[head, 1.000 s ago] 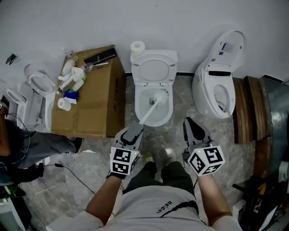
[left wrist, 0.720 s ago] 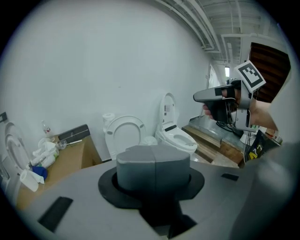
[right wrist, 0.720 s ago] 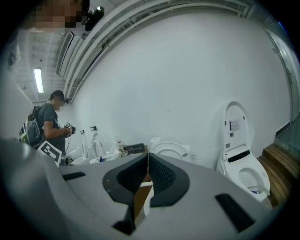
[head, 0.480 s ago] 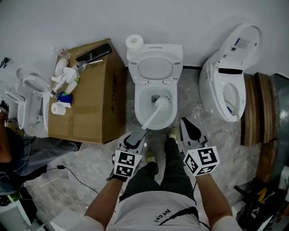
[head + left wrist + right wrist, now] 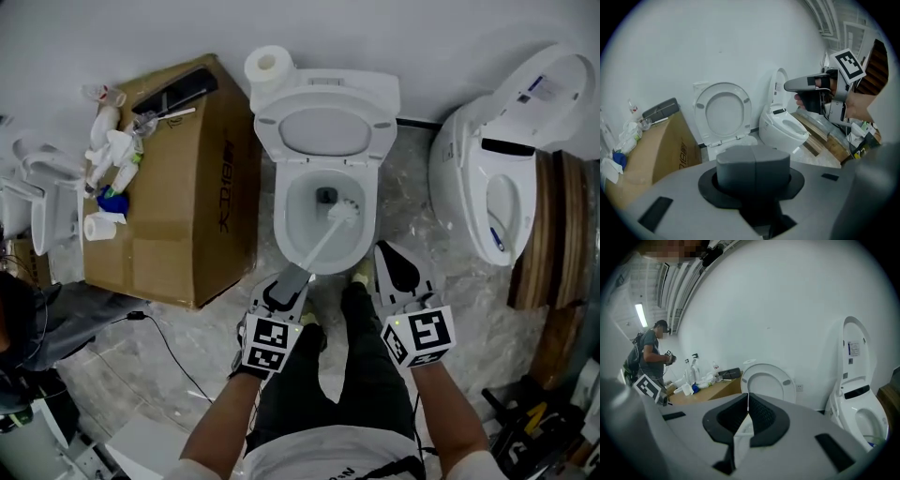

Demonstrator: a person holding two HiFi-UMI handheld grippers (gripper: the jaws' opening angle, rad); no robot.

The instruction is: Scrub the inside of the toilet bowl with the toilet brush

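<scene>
The white toilet (image 5: 323,103) stands with lid and seat raised, its bowl (image 5: 298,225) open below me. The toilet brush (image 5: 343,212) has its white bristle head inside the bowl, right of the drain, and its pale handle slants down-left to my left gripper (image 5: 289,279), which is shut on the grey handle end (image 5: 753,165). The raised lid (image 5: 723,110) shows beyond that grip. My right gripper (image 5: 397,270) hovers at the bowl's front right rim, shut with nothing in it; its tips (image 5: 746,409) meet in front of the lid (image 5: 768,383).
A cardboard box (image 5: 183,187) with bottles and a paper roll stands left of the toilet. A toilet paper roll (image 5: 267,64) sits on the tank. A second toilet (image 5: 502,178) and wooden planks (image 5: 553,244) are to the right. A cable (image 5: 173,352) crosses the floor. Another person (image 5: 649,357) stands far left.
I have stepped closer, so the toilet sits larger and lower in the head view. The brush head stays in the bowl, shifted slightly right of the drain. Both grippers remain shut.
</scene>
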